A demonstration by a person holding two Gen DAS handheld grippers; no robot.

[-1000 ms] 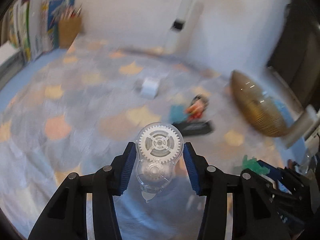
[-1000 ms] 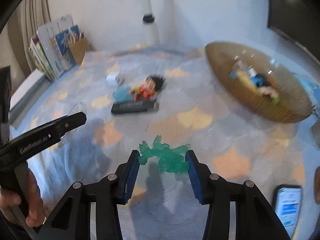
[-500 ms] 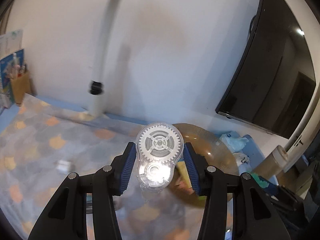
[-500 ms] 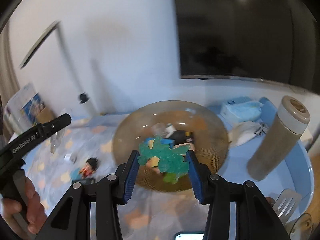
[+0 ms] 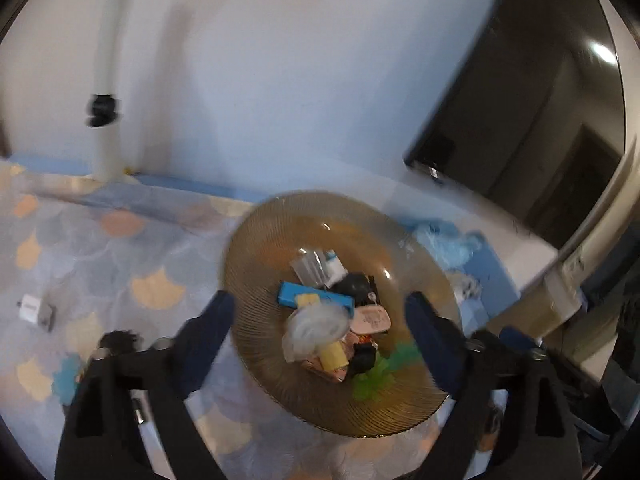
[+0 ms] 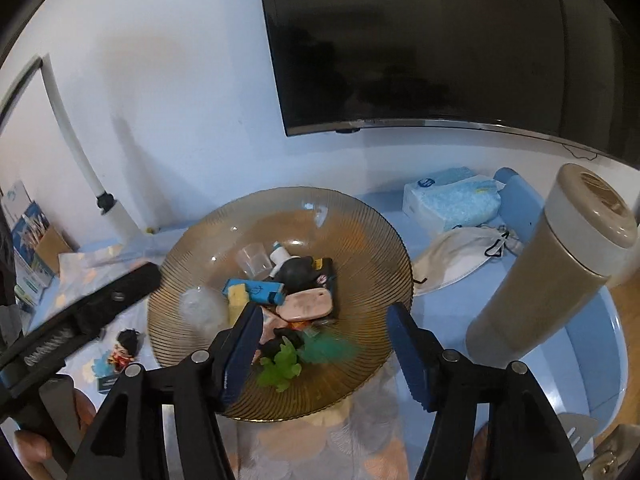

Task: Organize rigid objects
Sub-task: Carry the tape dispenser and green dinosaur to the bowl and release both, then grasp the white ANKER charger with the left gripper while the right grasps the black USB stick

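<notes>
Above amber glass bowl point(image 6: 372, 224), both grippers stood over pile. Left gripper point(image 5: 320, 328) wide open, jaws just been opening, nothing gripped; clear tape dispenser point(image 5: 316, 330) blurred, loose over heap between them. Right gripper point(image 6: 324, 344) half open, jaws just opening; teal toy point(image 6: 332, 350) free beside green one. Step judged: release into bowl. Next called for fetching figurine point(image 6: 124, 350) on cloth.
</notes>
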